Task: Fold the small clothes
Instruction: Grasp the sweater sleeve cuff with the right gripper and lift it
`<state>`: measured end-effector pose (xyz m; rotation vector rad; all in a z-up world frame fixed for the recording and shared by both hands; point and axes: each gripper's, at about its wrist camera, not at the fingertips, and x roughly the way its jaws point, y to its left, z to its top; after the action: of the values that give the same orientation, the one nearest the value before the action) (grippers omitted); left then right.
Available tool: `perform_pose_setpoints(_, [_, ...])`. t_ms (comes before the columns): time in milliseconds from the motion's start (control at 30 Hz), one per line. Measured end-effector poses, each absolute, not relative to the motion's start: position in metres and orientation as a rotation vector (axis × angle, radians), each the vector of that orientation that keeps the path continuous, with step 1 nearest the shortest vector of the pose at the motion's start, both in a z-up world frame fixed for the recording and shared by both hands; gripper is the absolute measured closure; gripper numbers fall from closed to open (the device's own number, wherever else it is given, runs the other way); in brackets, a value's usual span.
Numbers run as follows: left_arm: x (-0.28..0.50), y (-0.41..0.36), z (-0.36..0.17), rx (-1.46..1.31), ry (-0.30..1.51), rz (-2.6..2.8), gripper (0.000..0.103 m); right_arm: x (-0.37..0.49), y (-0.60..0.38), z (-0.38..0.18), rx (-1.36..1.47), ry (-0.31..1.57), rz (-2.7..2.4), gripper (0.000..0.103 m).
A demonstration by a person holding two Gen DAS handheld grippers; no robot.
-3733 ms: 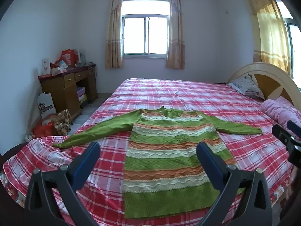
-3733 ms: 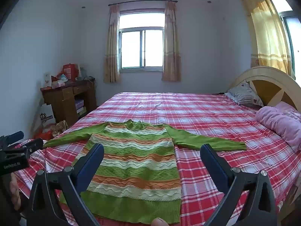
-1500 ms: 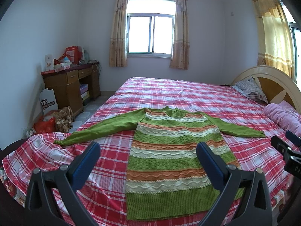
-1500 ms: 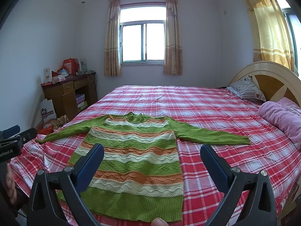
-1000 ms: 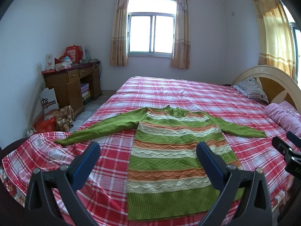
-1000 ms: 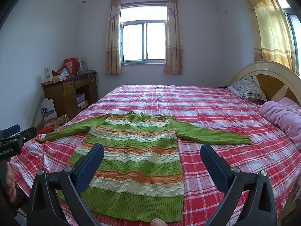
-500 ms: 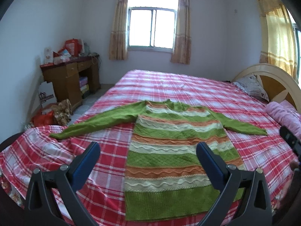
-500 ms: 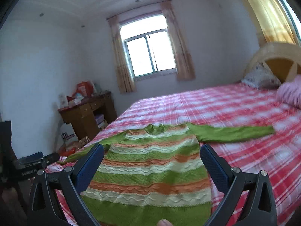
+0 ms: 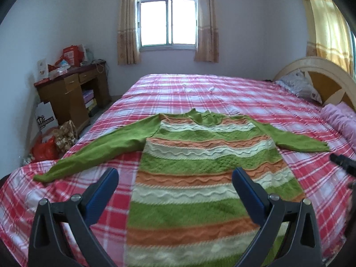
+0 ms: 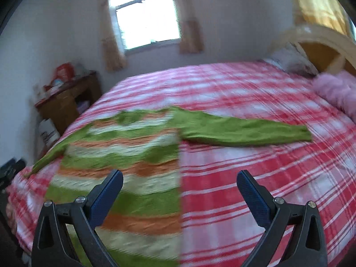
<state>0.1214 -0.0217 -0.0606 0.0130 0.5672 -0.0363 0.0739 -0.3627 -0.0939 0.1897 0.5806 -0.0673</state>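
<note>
Both wrist views look from the bed's (image 9: pixel 222 89) foot edge toward the window (image 9: pixel 168 22) at 12 o'clock; the right view is tilted and blurred. Both share the sweater (image 9: pixel 200 166) (image 10: pixel 138 151).

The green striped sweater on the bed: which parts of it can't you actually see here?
- Sweater hem: left wrist view, cut off by the bottom edge and behind the left gripper.
- Knit pattern: right wrist view, smeared by motion blur.
- Left cuff: right wrist view, too blurred to make out.

Left gripper (image 9: pixel 174 187) jaws spread wide and empty, right gripper (image 10: pixel 179 189) likewise, both held level side by side
</note>
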Motion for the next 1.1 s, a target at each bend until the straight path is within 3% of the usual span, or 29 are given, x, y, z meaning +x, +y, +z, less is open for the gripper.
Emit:
perform_pose_setpoints(433, [0.203,-0.051,-0.111,0.089,0.69,-0.055,0.0,0.151,-0.591,-0.139,0.433,0.716,-0.417,0.004])
perform_pose_setpoints(567, [0.217,-0.052,-0.125,0.097,0.723,-0.016,0.0,0.169,-0.649,-0.155,0.52,0.748,-0.486,0.026])
perform_pose_setpoints(933, [0.231,-0.043,-0.143,0.081,0.799,0.031,0.0,0.2,-0.695,-0.172,0.58,0.794,-0.457,0.056])
perform_pose_setpoints(1000, [0.232,-0.042,-0.145,0.068,0.807,0.021,0.0,0.208,-0.684,-0.172,0.502,0.838,-0.461,0.066])
perform_pose_setpoints(1033, [0.229,-0.043,-0.145,0.062,0.81,0.009,0.0,0.211,-0.682,-0.171,0.489,0.845,-0.449,0.085])
perform_pose_setpoints(1067, [0.231,-0.043,-0.146,0.06,0.808,0.005,0.0,0.211,-0.681,-0.17,0.498,0.847,-0.424,0.095])
perform_pose_setpoints(1100, [0.227,-0.044,-0.145,0.064,0.801,0.009,0.0,0.212,-0.68,-0.167,0.506,0.841,-0.414,0.095])
